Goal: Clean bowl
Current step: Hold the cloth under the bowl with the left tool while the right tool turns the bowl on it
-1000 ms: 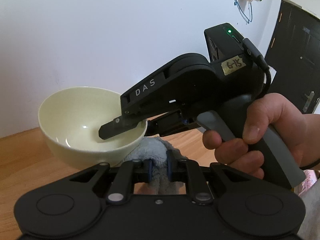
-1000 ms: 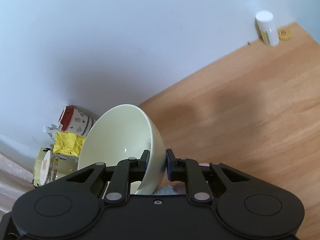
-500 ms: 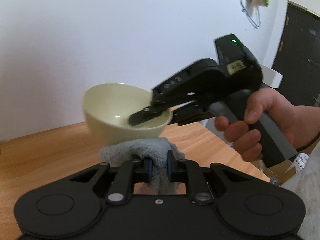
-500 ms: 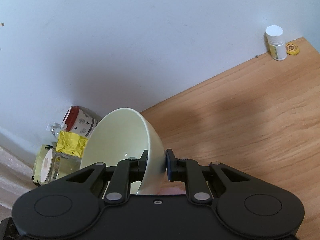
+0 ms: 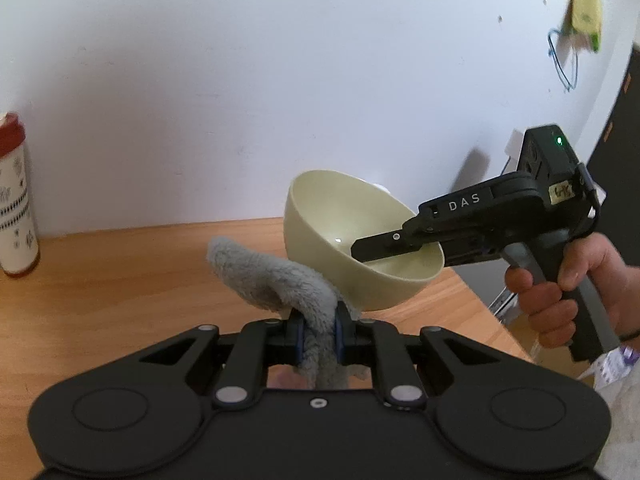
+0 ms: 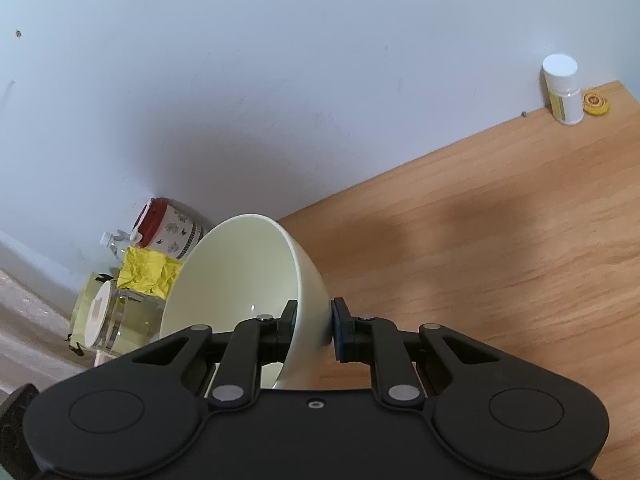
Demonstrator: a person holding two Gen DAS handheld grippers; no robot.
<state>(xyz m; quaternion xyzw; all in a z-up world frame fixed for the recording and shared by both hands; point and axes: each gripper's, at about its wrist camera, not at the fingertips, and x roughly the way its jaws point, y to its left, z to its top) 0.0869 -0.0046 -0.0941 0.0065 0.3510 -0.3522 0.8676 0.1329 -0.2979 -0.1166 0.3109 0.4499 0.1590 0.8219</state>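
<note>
A pale cream bowl (image 5: 340,236) hangs above the wooden table, tilted, its rim clamped by my right gripper (image 5: 396,250). In the right wrist view the bowl (image 6: 240,272) stands on edge between the shut fingers, one inside and one outside the wall; the gripper (image 6: 314,320) holds it there. My left gripper (image 5: 318,330) is shut on a grey fluffy cloth (image 5: 272,276), which arches up and forward, just left of and below the bowl, apart from it.
A red-lidded patterned canister (image 5: 16,200) stands at the wall on the left, also in the right wrist view (image 6: 168,232), beside a yellow packet (image 6: 148,274) and a glass jar (image 6: 104,316). A white bottle (image 6: 562,88) and yellow disc (image 6: 596,103) sit far right. The table edge (image 5: 480,304) runs behind the bowl.
The bowl and right gripper have drifted right and away from the left gripper. The cloth now stands clear of the bowl instead of tucked under it.
</note>
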